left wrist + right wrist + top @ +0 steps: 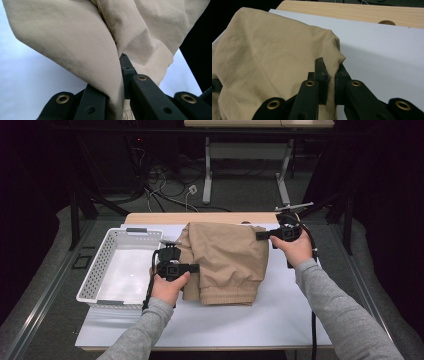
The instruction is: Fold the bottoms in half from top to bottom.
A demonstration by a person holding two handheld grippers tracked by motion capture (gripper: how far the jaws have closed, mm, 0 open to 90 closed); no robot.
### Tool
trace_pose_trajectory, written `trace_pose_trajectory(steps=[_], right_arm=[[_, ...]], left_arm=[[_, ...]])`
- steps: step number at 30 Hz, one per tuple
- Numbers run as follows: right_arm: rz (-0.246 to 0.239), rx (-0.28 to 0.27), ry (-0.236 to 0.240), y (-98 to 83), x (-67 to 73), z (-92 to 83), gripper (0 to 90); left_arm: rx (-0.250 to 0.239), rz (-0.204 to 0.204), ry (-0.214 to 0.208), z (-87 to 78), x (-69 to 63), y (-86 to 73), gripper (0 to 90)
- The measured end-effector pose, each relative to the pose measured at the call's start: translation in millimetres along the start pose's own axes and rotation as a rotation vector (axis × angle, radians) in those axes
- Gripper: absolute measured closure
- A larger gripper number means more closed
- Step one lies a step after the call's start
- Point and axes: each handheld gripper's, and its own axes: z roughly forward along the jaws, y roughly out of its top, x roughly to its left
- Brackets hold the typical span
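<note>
High view, centre: 2 hand-held grippers, left [192,268] and right [261,235], pinch the soft, light tan garment [227,260] at opposite edges, best held there.

The tan woven-cotton garment [225,260], folded in layers, has a gathered elastic hem along its near edge. Its upper part is lifted clear and hangs draped and creased; the hem end rests on the white sheet. One fold edge is pinched at each side.
</note>
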Motion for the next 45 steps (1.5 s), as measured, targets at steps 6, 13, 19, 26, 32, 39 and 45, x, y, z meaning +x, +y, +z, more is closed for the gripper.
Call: trace_pose_trajectory(steps=[6, 13, 19, 26, 32, 39, 45], right_arm=[[0.026, 0.011, 0.004, 14.6, 1.5, 4.1, 85.1], [0.048, 0.018, -0.007, 31.7, 5.0, 8.0, 85.2], [0.031, 0.025, -0.022, 42.8, 15.1, 10.8, 85.3], [0.005, 0.028, -0.029, 56.2, 31.6, 15.1, 85.3], [-0.005, 0.023, -0.015, 65.1, 44.6, 19.8, 85.3], [-0.025, 0.02, -0.005, 74.4, 62.8, 26.9, 85.4], [-0.038, 0.023, 0.006, 79.5, 78.1, 36.8, 85.4]], left_arm=[[-0.003, 0.009, 0.015, -5.2, 0.0, 11.7, 86.6], [-0.019, -0.005, 0.024, -10.2, 4.7, 22.8, 86.6], [-0.026, -0.024, 0.039, -15.1, 13.7, 31.8, 86.7], [-0.041, -0.041, 0.045, -26.2, 20.8, 37.9, 86.7], [-0.064, -0.047, 0.056, -43.5, 28.8, 41.3, 86.7], [-0.085, -0.062, 0.072, -59.0, 38.6, 43.4, 86.7], [-0.09, -0.069, 0.097, -71.1, 50.7, 43.9, 86.6]])
